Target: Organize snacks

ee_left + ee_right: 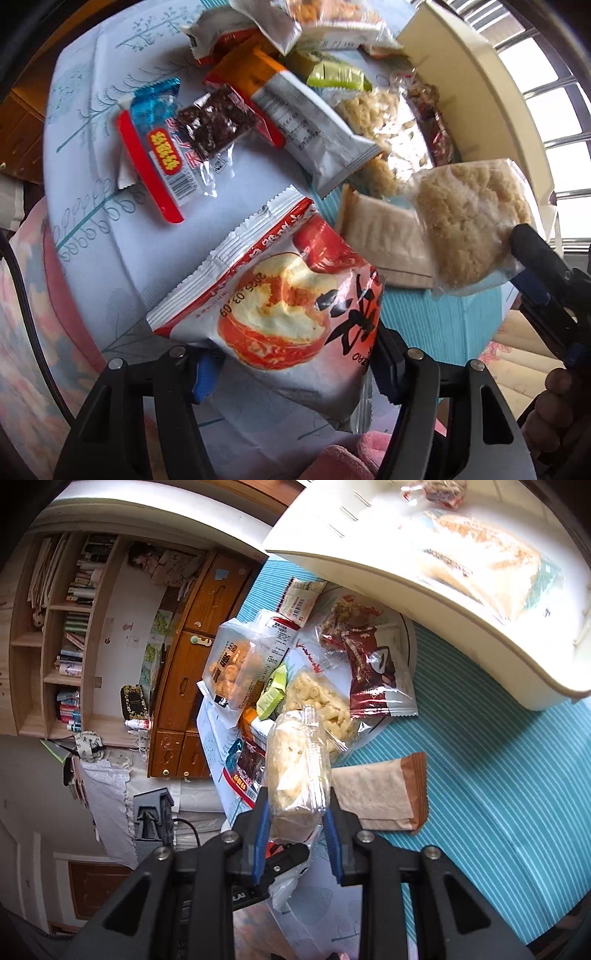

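Observation:
My left gripper [291,365] is shut on a red and white snack bag [280,295] and holds it over the table. My right gripper [297,805] is shut on a clear pack with a pale rice cake [295,764]; that pack also shows in the left wrist view [469,225], with the right gripper [532,251] at its right edge. A pile of snacks lies beyond: a brown flat packet [376,797], a dark red bag [369,657], a pale puffs bag [321,698], a chocolate bar pack [214,122] and a red-edged candy pack [162,162].
A cream plastic basket [406,572] stands at the far right with a few packs inside. The table has a pale printed cloth [92,122] and a teal striped cloth [498,757]. Wooden drawers [188,679] and bookshelves stand beyond the table edge.

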Available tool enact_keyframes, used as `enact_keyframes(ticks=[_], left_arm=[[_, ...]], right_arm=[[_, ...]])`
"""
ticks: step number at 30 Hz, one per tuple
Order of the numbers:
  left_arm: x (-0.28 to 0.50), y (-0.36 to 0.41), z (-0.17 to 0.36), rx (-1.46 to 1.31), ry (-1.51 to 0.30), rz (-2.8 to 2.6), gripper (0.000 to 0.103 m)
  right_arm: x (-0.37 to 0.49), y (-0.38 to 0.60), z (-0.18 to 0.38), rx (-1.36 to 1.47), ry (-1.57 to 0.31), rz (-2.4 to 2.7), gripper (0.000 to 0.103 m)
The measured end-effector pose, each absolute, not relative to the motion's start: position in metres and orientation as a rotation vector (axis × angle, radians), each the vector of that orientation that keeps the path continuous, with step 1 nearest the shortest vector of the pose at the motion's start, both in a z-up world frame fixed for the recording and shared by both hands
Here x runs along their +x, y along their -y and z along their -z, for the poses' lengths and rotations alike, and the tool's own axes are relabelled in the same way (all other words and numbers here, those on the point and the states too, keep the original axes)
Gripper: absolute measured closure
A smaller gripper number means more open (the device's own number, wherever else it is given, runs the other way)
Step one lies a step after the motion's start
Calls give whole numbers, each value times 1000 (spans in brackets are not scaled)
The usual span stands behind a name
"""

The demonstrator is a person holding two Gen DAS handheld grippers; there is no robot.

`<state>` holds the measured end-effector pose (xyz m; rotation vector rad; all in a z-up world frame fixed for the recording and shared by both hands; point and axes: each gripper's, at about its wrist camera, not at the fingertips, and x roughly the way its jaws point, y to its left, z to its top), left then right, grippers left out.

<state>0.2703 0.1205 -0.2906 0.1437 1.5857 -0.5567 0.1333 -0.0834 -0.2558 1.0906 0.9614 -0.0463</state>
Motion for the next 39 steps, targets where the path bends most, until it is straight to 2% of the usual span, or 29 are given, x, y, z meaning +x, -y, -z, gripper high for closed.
enact_keyframes(ticks=[13, 21, 39], left_arm=[[233, -181, 223, -40, -1383, 588, 38], [199, -181, 182, -26, -1269, 627, 38], [165, -87, 126, -23, -1092, 677, 37]], right_arm=[[111, 55, 202, 816, -891, 62, 76], [92, 42, 176, 698, -854, 93, 76], [67, 58, 117, 230, -780, 103, 76]])
